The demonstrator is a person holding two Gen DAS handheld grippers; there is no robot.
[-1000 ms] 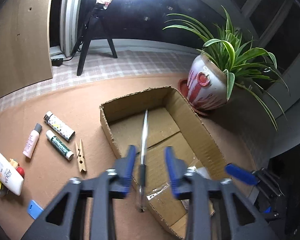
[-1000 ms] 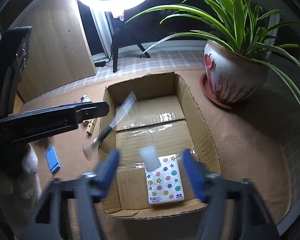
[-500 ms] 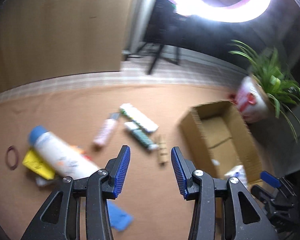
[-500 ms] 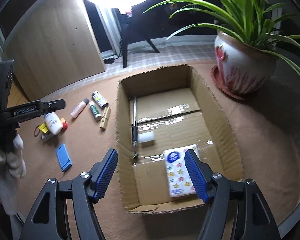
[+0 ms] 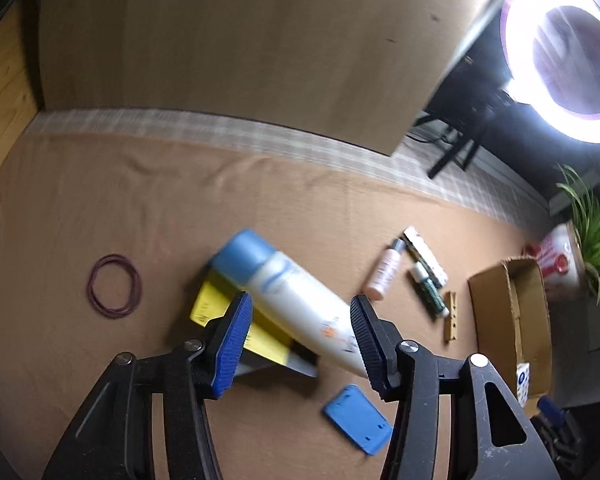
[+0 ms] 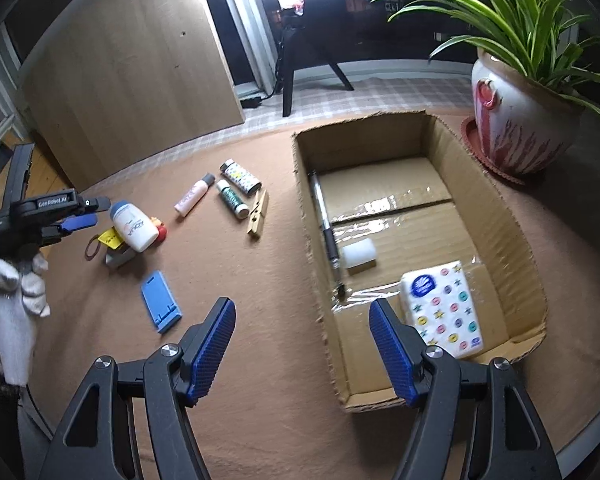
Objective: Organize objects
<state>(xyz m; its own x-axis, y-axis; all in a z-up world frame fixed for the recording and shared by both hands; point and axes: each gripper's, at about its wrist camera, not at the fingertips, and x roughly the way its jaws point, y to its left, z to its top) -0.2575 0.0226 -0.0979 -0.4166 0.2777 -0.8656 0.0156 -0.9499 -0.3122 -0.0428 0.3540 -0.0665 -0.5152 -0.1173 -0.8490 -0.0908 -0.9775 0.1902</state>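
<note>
A: Where is the left gripper (image 5: 300, 338)?
B: Over the white bottle (image 5: 292, 300) lying left of the cardboard box (image 6: 512, 236); its fingers are opening, the bottle seen between them, untouched.
A: The right gripper (image 6: 302, 346)?
B: Fingers apart, gripping nothing, above the box's near left corner. 1 pen (image 6: 326, 228) lies inside.

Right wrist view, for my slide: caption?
Open right gripper hovers beside brown cardboard box holding black pen.

White bottle (image 5: 296, 304), blue cap, lying tilted on yellow card (image 5: 236, 320); box (image 6: 420, 240) open.
</note>
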